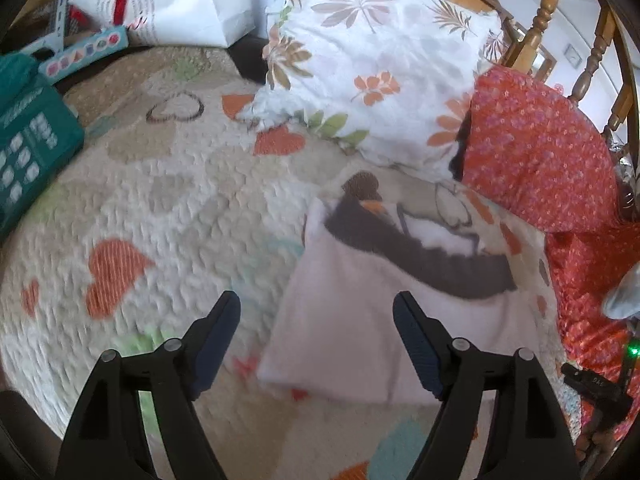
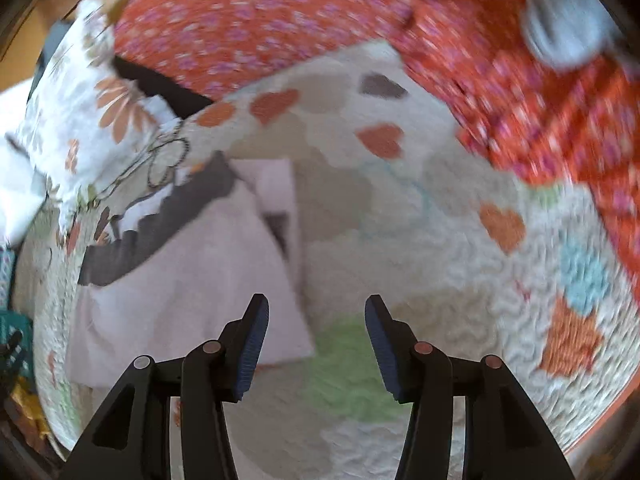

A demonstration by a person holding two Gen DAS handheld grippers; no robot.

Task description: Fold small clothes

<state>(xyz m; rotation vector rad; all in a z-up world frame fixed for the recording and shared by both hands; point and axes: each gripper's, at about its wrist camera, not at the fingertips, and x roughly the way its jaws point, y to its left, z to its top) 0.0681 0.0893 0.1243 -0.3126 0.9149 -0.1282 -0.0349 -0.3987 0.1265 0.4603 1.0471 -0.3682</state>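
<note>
Pale pink, the folded garment [image 1: 360, 320] lies flat on a heart-print quilt [image 1: 140, 208], a dark grey band across its far end; its long axis runs from the near edge away toward a floral pillow [image 1: 380, 60]. Red flowered cloth [image 1: 540, 152] crowds its right side. Left tongs [image 1: 318, 342] and right tongs [image 2: 314, 346] both hang spread, pinching nothing.

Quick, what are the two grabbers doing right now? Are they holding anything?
Left gripper: open, holding nothing; the pink garment lies below it.
Right gripper: open, holding nothing, over the quilt.
</note>
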